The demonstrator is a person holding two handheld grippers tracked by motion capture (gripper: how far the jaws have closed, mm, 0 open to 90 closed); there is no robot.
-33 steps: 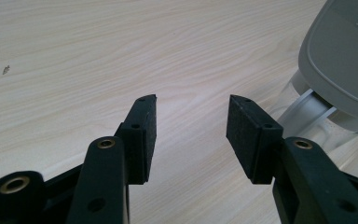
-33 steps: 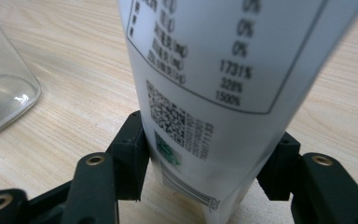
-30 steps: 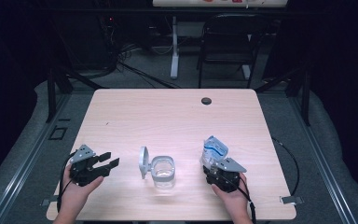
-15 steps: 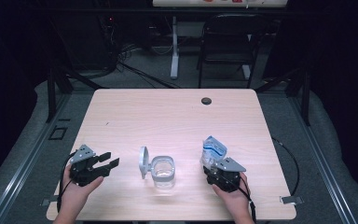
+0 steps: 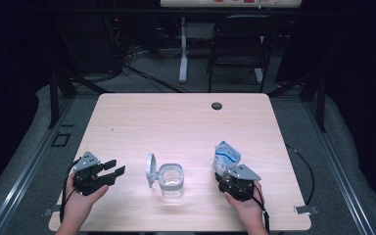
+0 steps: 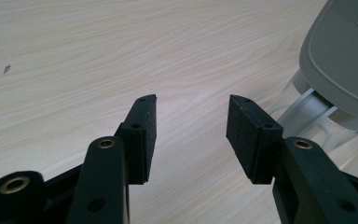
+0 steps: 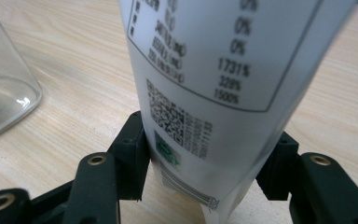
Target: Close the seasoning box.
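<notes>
A clear glass jar [image 5: 171,179] stands near the table's front middle, its grey hinged lid [image 5: 151,170] flipped up on its left side. My left gripper [image 5: 115,170] rests left of the jar, jaws open with nothing between them [image 6: 191,122]; the lid [image 6: 340,60] shows at the right of the left gripper view. My right gripper [image 5: 225,174] is shut on the lower part of a white and blue printed pouch [image 5: 226,156], which stands upright to the right of the jar. In the right gripper view the pads press both sides of the pouch [image 7: 223,70], and the jar [image 7: 4,93] sits at the left.
The wooden table [image 5: 176,122] has a dark cable hole [image 5: 217,105] near its far edge. A black chair [image 5: 240,44] and a white stand leg [image 5: 182,54] are on the floor beyond the table. Cables trail off the table's right side.
</notes>
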